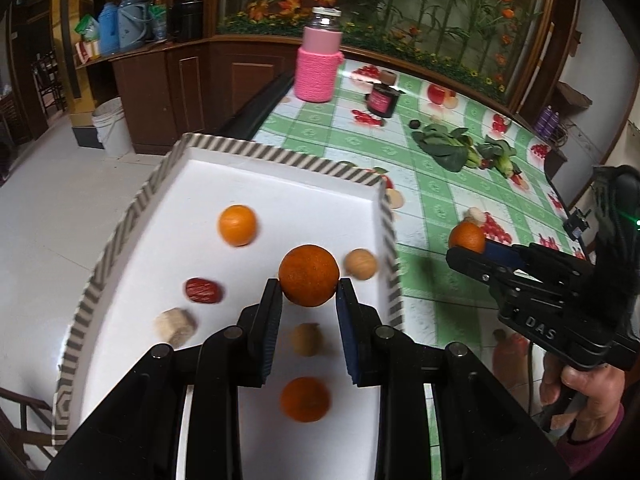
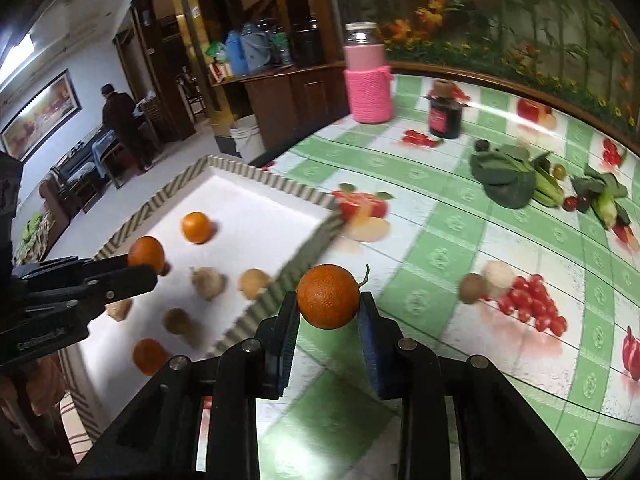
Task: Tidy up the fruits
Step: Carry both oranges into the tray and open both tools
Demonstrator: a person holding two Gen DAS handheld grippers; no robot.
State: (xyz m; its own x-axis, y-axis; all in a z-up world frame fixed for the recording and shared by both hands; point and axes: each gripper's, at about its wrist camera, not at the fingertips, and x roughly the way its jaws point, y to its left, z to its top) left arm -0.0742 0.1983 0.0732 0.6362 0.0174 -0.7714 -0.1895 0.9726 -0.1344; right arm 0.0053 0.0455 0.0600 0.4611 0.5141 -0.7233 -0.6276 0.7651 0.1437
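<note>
Clamped in the left gripper [image 1: 308, 292], one orange [image 1: 309, 274] hangs over the tray [image 1: 280, 158]; the right gripper [image 2: 329, 312], pinching another orange [image 2: 328, 296], is beside its rim.

The left gripper [image 1: 309, 285] is clamped and angled downward. The right gripper [image 2: 328, 300] is likewise clamped, its handle held by a hand [image 1: 580, 392].

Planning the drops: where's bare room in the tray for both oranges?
The tray is bare across its far end, between the striped rim and the far orange. A smaller gap lies between that orange and the red date. The near half is crowded: walnuts, a pale chunk, another orange.
</note>
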